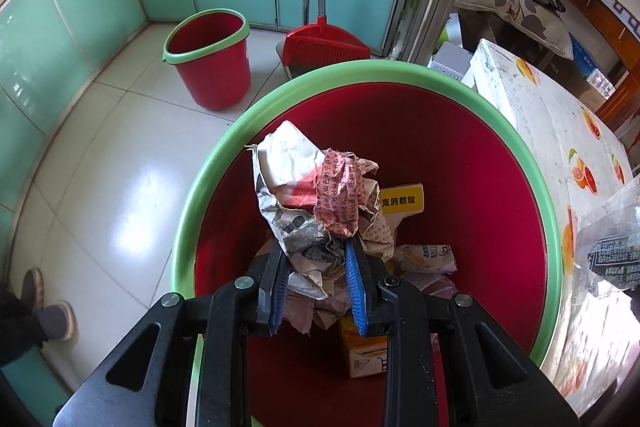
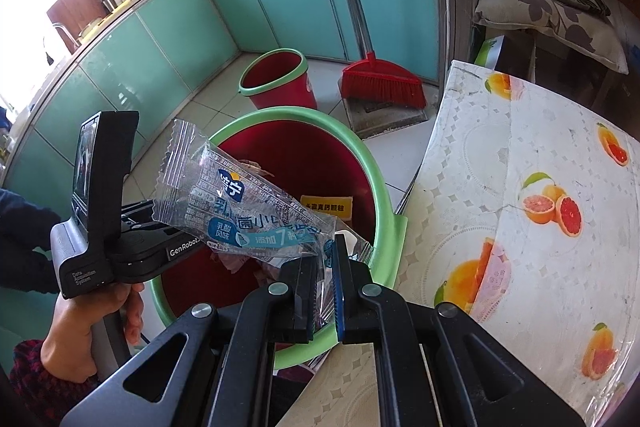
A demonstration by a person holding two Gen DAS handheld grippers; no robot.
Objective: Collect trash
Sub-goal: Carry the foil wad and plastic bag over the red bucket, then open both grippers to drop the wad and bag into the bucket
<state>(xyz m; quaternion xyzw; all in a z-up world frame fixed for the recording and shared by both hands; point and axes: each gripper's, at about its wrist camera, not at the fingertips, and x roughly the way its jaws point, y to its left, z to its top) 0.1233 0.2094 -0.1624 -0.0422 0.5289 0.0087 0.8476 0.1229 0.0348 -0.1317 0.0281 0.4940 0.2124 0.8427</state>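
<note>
Our left gripper (image 1: 316, 283) clamps a crumpled newspaper wad (image 1: 316, 203) directly above the open red bin (image 1: 480, 163), whose green rim rings it below. Under the wad lie a yellow-labelled box (image 1: 402, 200) and other wrappers. Our right gripper (image 2: 326, 291) pinches a clear plastic wrapper (image 2: 240, 211), which fans out ahead and to its left, over the bin's near rim. Just right of it stands the fruit-print table (image 2: 520, 187); beyond are a second bin (image 2: 280, 83) and broom (image 2: 380, 83).
</note>
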